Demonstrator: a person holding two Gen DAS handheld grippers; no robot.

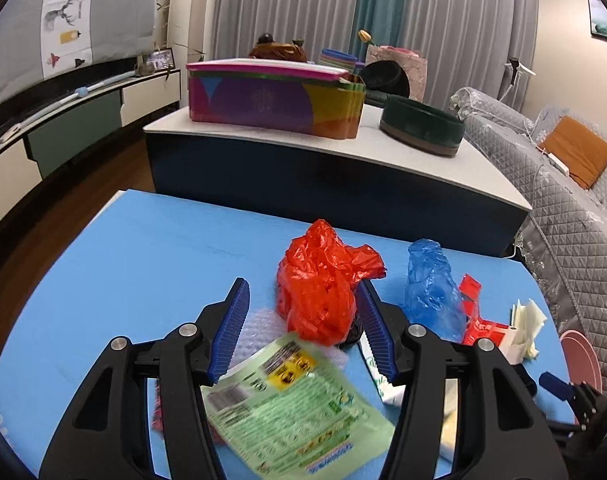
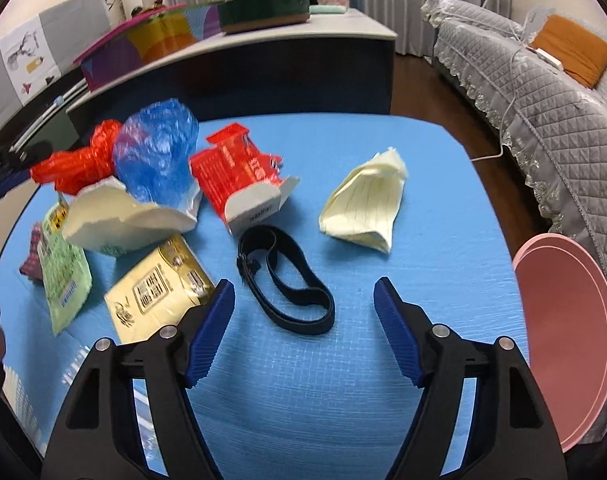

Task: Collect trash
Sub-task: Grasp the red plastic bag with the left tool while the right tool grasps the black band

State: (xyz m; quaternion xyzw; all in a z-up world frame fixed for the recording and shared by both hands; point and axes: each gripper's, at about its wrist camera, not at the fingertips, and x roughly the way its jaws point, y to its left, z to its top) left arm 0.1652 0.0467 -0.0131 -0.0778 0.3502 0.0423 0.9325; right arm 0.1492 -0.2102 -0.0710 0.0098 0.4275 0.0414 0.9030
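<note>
A home living room is showing here: a quilt-covered sofa (image 2: 543,80), long curtains (image 1: 443,20) and a low TV cabinet (image 1: 83,120) are surrounding the table (image 1: 143,260).

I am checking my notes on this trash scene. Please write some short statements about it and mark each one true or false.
1. Both the left gripper and the right gripper are open. True.
2. The black strap is held by the right gripper. False: it lies loose on the blue table.
3. The red plastic bag lies beside the blue plastic bag. True.
4. The yellow lined paper lies flat. False: it is crumpled.
</note>
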